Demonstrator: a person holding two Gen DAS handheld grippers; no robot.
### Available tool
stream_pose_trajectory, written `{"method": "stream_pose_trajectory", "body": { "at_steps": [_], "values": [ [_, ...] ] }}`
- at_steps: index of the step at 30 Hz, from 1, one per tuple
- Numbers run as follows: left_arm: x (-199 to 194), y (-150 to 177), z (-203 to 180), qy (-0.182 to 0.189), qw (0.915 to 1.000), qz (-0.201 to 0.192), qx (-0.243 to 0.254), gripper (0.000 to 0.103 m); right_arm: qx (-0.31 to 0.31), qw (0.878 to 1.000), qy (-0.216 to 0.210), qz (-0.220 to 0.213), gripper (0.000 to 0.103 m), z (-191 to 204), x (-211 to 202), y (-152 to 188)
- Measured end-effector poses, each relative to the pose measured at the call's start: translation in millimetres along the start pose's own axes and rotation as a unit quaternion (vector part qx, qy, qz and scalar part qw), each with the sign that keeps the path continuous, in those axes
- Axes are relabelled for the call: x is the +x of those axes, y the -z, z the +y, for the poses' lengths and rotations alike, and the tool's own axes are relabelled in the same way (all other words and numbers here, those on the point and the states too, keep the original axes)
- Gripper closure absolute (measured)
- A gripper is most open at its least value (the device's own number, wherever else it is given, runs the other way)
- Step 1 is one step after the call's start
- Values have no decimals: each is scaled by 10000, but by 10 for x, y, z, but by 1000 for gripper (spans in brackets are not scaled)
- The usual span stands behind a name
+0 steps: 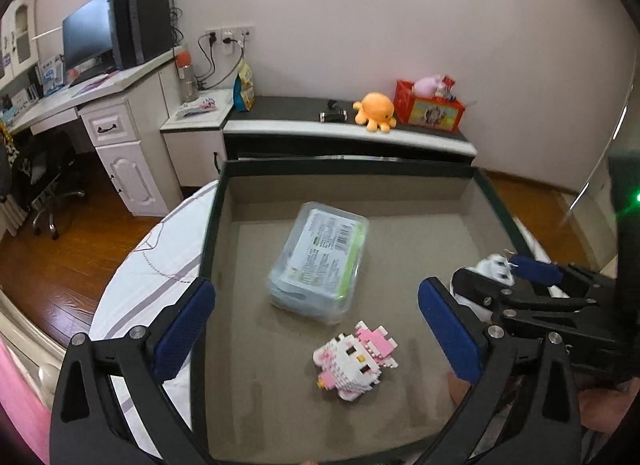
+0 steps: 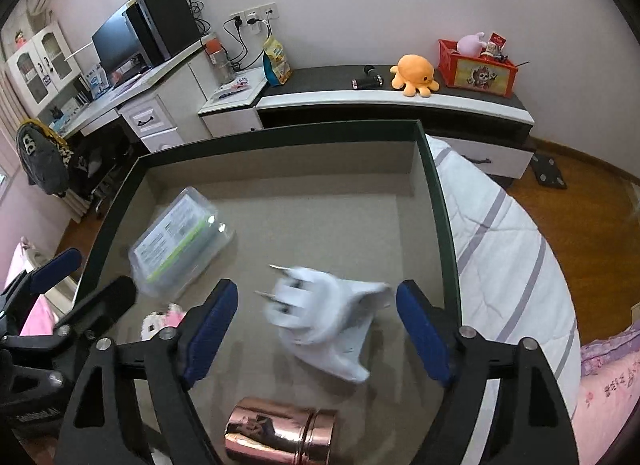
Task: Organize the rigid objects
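Observation:
A dark-rimmed box (image 1: 218, 201) with a grey-brown floor lies on the bed; it also shows in the right wrist view (image 2: 434, 185). Inside lie a clear plastic case with a green label (image 1: 320, 261) (image 2: 180, 241), a pink and white block cat figure (image 1: 354, 361) (image 2: 160, 319), a blurred white plug adapter (image 2: 324, 313) (image 1: 494, 267) and a copper-coloured tin (image 2: 280, 431). My left gripper (image 1: 316, 329) is open above the cat figure. My right gripper (image 2: 316, 333) is open with the white adapter between its fingers, apart from both pads.
The box rests on a white striped quilt (image 2: 508, 249). Behind stands a low black and white cabinet (image 1: 348, 133) with an orange octopus plush (image 1: 376, 111) and a red crate (image 1: 430, 105). A desk with a monitor (image 1: 86, 41) stands at the left over wooden floor.

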State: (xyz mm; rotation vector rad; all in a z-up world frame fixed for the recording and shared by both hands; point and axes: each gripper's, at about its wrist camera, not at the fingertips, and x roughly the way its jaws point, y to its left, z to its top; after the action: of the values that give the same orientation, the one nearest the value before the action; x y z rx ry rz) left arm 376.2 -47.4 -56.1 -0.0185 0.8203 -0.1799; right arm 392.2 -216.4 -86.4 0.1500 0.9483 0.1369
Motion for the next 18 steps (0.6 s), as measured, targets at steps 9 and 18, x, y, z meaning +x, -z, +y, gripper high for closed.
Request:
{"method": "stream_pose_trajectory", "body": {
  "at_steps": [9, 18],
  "values": [
    [-657, 174, 173, -73, 9979, -612, -211, 0, 13, 9987, 65, -506, 0, 86, -446, 108],
    [-1287, 425, 170, -143, 9934, -1105, -276, 0, -101, 9870, 293, -1575, 0, 341, -1336, 421]
  ]
}}
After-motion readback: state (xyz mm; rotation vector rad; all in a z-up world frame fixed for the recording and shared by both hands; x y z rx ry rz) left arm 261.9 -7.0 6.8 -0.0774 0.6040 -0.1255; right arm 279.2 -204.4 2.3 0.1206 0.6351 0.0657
